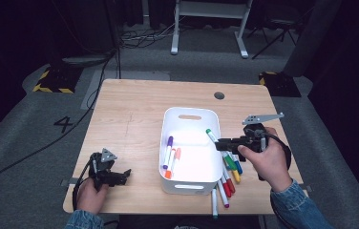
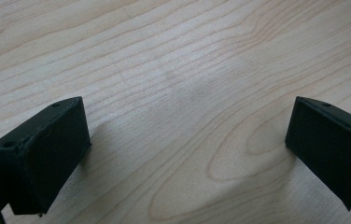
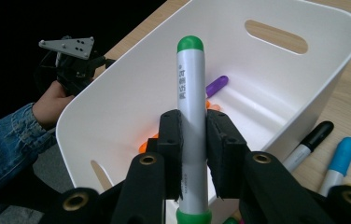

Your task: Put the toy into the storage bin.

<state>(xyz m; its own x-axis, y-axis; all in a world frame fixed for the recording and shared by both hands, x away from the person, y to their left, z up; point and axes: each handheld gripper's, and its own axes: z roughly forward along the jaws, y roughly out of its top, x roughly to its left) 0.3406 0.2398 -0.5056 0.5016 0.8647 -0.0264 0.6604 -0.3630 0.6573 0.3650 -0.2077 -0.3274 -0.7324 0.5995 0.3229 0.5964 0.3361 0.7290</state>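
The right hand-held gripper [image 3: 193, 135] is clenched on a green marker [image 3: 191, 107], its two black pads pressed against the grey barrel about halfway along. In the right gripper view the green cap points away from the hand, out over the near rim of the white bin [image 3: 304, 107]. In the high view the same right hand-held gripper [image 1: 221, 142] sits at the bin's right wall, and the green marker [image 1: 211, 134] slants across that rim with its cap over the inside.

The bin [image 1: 189, 183] stands near the middle of the tabletop [image 1: 130, 109], a little toward the front edge. Inside it lie a purple marker [image 1: 168, 151] and an orange marker [image 1: 173, 163], side by side against the left part of the floor.

Between the bin's right wall and the tabletop's right edge, a heap of loose markers [image 1: 231, 172] lies on the wood under the right hand, with green, yellow, blue and red among them; two more stretch toward the front edge. In the right gripper view a black-capped marker [image 3: 311, 140] and a blue-capped marker [image 3: 339, 158] lie just beside the bin.

The left hand-held gripper [image 1: 120, 175] rests near the front left corner of the tabletop, well apart from the bin. In the left gripper view its jaws stand wide apart over bare wood, released, with nothing between them.
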